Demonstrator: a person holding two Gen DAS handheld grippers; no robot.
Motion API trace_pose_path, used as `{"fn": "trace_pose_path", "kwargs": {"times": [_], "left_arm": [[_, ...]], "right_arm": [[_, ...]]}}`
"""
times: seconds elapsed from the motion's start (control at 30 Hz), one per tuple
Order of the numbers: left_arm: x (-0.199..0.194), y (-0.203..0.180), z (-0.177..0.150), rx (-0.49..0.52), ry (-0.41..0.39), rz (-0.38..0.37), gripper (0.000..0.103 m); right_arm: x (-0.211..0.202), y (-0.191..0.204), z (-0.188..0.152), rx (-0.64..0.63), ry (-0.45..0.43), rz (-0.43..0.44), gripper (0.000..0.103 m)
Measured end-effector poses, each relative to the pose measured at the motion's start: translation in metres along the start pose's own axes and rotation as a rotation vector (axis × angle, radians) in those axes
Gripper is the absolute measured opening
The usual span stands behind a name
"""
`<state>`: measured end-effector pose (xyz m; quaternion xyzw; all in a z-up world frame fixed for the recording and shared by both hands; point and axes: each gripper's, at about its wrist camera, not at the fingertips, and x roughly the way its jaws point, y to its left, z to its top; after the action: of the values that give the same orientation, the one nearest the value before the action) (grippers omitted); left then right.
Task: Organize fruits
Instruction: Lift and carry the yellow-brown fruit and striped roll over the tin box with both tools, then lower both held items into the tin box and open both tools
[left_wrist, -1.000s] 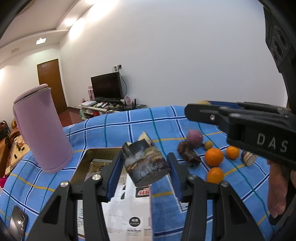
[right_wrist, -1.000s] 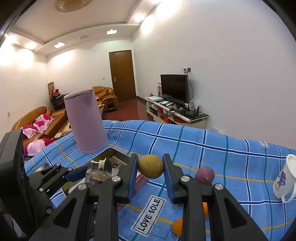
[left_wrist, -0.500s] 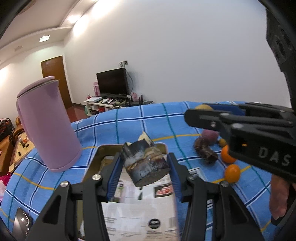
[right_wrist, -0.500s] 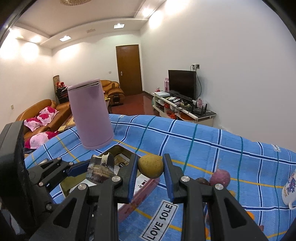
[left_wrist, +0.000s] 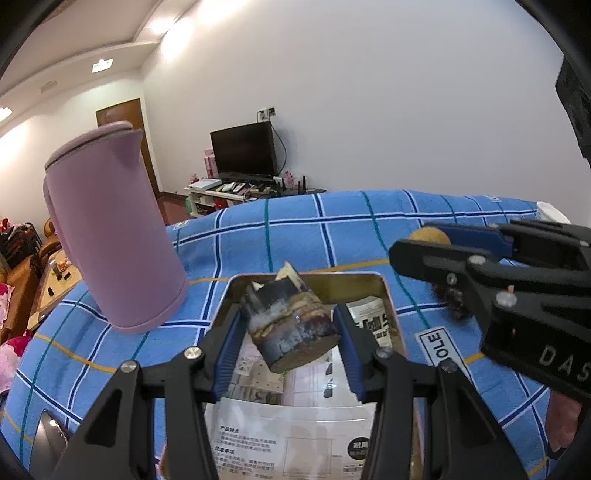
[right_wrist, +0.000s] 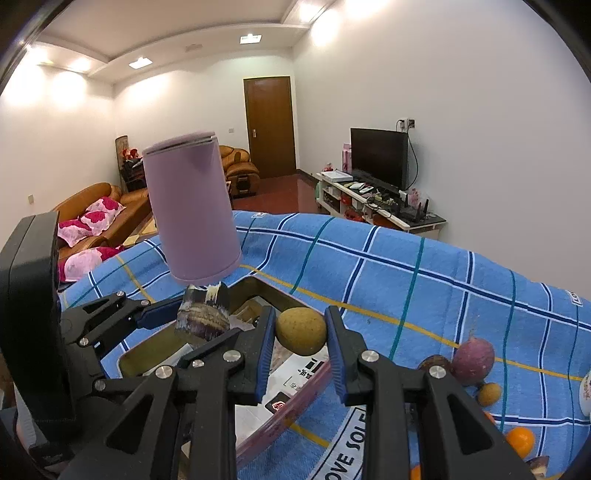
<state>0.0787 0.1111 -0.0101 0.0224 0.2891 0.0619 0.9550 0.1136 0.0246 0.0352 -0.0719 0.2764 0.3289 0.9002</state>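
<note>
The left gripper (left_wrist: 289, 338) is clamped on a dark, cut sugarcane stub (left_wrist: 290, 326), held above the gold metal tray (left_wrist: 345, 286). The right gripper (right_wrist: 300, 341) pinches a round yellow-brown fruit (right_wrist: 301, 331) over the tray's right edge. A tall lilac jug (left_wrist: 110, 229) stands far left on the blue checked cloth (left_wrist: 295, 232).

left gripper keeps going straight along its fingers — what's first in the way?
Probably the far wall of the metal tray: the left gripper, shut on the dark sugarcane chunk, points across the tray. If it clears the rim, the blue checked cloth comes next. Height is unclear.
</note>
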Motion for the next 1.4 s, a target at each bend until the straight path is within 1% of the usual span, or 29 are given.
{"fn": "trace_pose_path", "kwargs": {"times": [0.3, 0.53, 0.9, 1.4], "left_arm": [[0.012, 0.01, -0.003, -0.014, 0.017, 0.016, 0.05], [0.018, 0.024, -0.004, -0.049, 0.032, 0.021, 0.05], [0.026, 0.029, -0.007, -0.06, 0.065, 0.019, 0.05], [0.034, 0.031, -0.012, -0.057, 0.106, 0.033, 0.05]], "right_arm": [[0.015, 0.001, -0.004, 0.006, 0.026, 0.006, 0.029], [0.022, 0.001, -0.007, 0.01, 0.044, 0.008, 0.029], [0.039, 0.006, -0.016, -0.011, 0.093, 0.0, 0.029], [0.05, 0.013, -0.026, -0.044, 0.118, -0.016, 0.029]]}}
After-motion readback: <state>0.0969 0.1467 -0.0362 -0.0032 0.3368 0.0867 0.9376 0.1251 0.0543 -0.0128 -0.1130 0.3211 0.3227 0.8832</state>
